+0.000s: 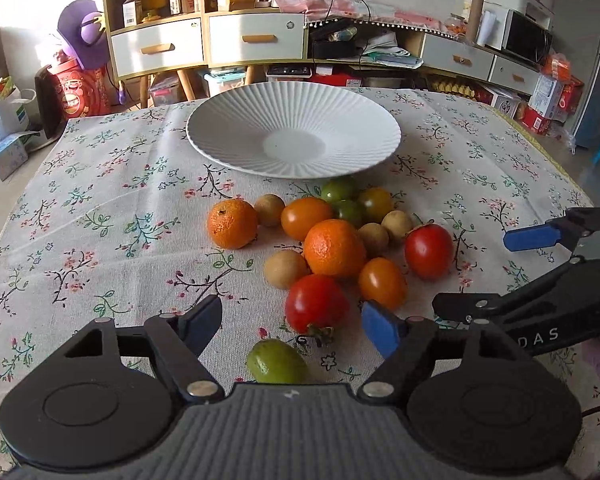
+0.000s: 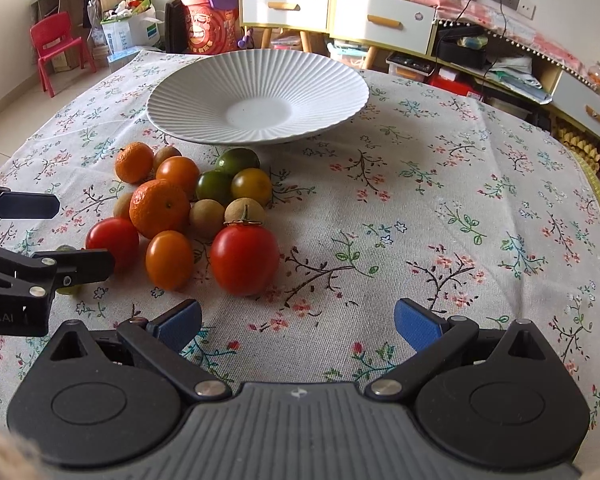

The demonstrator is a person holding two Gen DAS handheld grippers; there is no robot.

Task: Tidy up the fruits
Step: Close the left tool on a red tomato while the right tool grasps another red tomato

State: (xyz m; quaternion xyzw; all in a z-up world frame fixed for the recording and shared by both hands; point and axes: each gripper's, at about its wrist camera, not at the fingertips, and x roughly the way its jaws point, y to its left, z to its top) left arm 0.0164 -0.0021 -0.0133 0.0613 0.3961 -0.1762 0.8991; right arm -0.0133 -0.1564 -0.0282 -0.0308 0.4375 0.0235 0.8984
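Observation:
A heap of fruit lies on the flowered tablecloth in front of a white ribbed plate (image 1: 228, 136) (image 2: 180, 92), which holds nothing. The heap has two mandarins (image 1: 334, 254) (image 2: 160, 208), red tomatoes (image 1: 316, 306) (image 2: 244, 260), orange tomatoes (image 1: 382, 282), green ones (image 1: 338, 190) and brown longans (image 1: 286, 268). My left gripper (image 1: 292, 326) is open around the near red tomato, its pads clear of it; a green fruit (image 1: 276, 362) lies just under it. My right gripper (image 2: 298, 326) stands open over bare cloth, right of the heap and in front of a red tomato.
The right gripper's fingers (image 1: 532, 236) reach in at the right of the left wrist view, close to the heap. Beyond the table's far edge stand cabinets with drawers (image 1: 256, 38), boxes and a red child's chair (image 2: 56, 46). Bare cloth lies to the right of the fruit.

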